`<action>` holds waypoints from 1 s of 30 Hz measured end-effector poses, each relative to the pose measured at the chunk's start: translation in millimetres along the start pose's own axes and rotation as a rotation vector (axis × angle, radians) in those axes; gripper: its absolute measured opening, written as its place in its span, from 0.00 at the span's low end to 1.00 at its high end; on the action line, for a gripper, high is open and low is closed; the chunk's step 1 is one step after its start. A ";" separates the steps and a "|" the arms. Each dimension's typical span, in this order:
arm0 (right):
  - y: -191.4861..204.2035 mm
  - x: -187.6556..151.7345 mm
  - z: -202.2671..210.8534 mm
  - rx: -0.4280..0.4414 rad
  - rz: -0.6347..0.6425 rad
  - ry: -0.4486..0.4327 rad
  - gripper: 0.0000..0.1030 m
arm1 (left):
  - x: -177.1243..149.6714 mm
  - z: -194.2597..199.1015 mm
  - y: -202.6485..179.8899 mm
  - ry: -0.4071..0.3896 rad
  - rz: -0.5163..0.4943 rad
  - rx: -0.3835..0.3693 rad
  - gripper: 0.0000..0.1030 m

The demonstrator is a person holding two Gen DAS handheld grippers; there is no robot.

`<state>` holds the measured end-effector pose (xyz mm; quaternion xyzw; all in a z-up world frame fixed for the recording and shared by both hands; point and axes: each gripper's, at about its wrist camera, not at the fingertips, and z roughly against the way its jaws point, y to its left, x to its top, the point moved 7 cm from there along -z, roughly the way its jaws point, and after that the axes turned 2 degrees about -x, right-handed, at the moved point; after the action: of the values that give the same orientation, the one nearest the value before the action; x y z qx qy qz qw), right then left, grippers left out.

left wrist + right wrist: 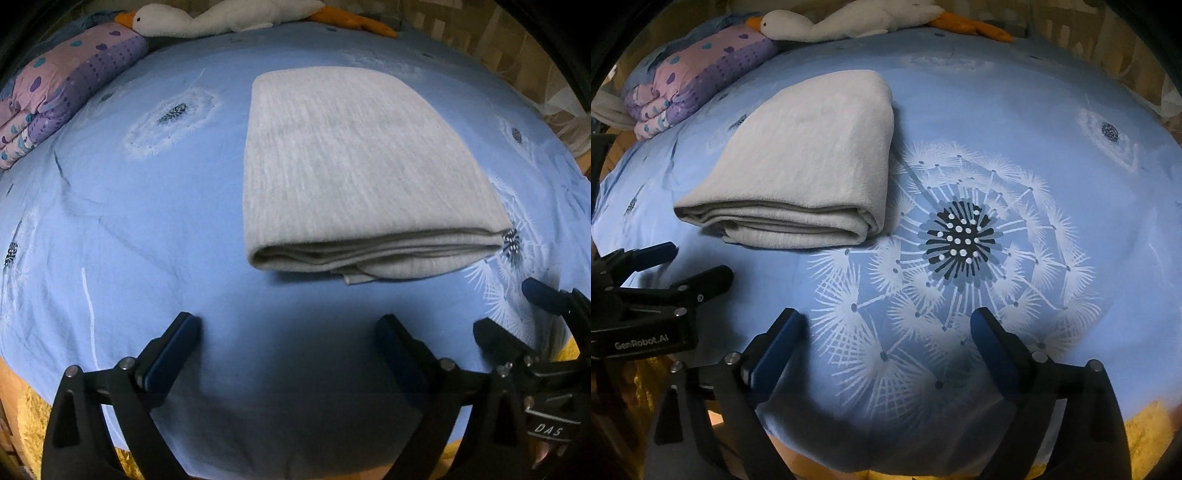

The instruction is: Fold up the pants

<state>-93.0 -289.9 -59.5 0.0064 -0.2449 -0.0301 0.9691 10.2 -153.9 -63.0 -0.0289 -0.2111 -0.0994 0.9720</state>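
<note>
The grey pants (pixel 354 170) lie folded into a flat stack of layers on the blue bed sheet (pixel 147 229). They also show in the right wrist view (pixel 805 158) at upper left. My left gripper (pixel 288 332) is open and empty, just short of the stack's near edge. My right gripper (pixel 890 325) is open and empty over a large dandelion print (pixel 960 240), to the right of the pants. The right gripper shows at the right edge of the left wrist view (pixel 517 310); the left gripper shows at the left of the right wrist view (pixel 698 266).
A folded pink and purple quilt (pixel 62 85) lies at the far left of the bed. A white plush goose (pixel 207 18) lies along the far edge. A yellow fuzzy cover (pixel 1145 424) shows below the sheet's near edge.
</note>
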 end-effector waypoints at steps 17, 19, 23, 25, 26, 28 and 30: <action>-0.1 -1.3 -1.7 -0.001 0.000 -0.003 0.95 | -3.1 1.3 -1.0 -0.009 -0.003 -0.001 0.98; 0.0 -1.4 -1.8 -0.001 0.000 -0.003 0.95 | -2.8 1.4 -0.8 -0.010 -0.004 -0.001 0.98; 0.0 -1.5 -2.0 -0.001 0.000 -0.004 0.95 | -3.3 1.7 -1.1 -0.010 -0.005 -0.001 0.99; 0.0 -1.5 -1.8 -0.002 0.000 -0.004 0.96 | -3.4 1.7 -1.2 -0.011 -0.004 -0.001 0.99; 0.0 -1.4 -1.8 -0.001 0.000 -0.004 0.96 | -3.4 1.7 -1.2 -0.011 -0.004 0.000 0.99; 0.1 -1.5 -1.9 -0.001 0.000 -0.004 0.96 | -3.3 1.5 -0.7 -0.010 -0.004 0.000 0.99; 0.0 -1.4 -1.9 -0.001 0.000 -0.004 0.96 | -3.5 1.5 -0.7 -0.010 -0.004 0.000 0.99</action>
<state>-93.4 -289.8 -61.8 0.0056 -0.2467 -0.0301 0.9686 6.4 -153.8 -63.1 -0.0288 -0.2162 -0.1012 0.9707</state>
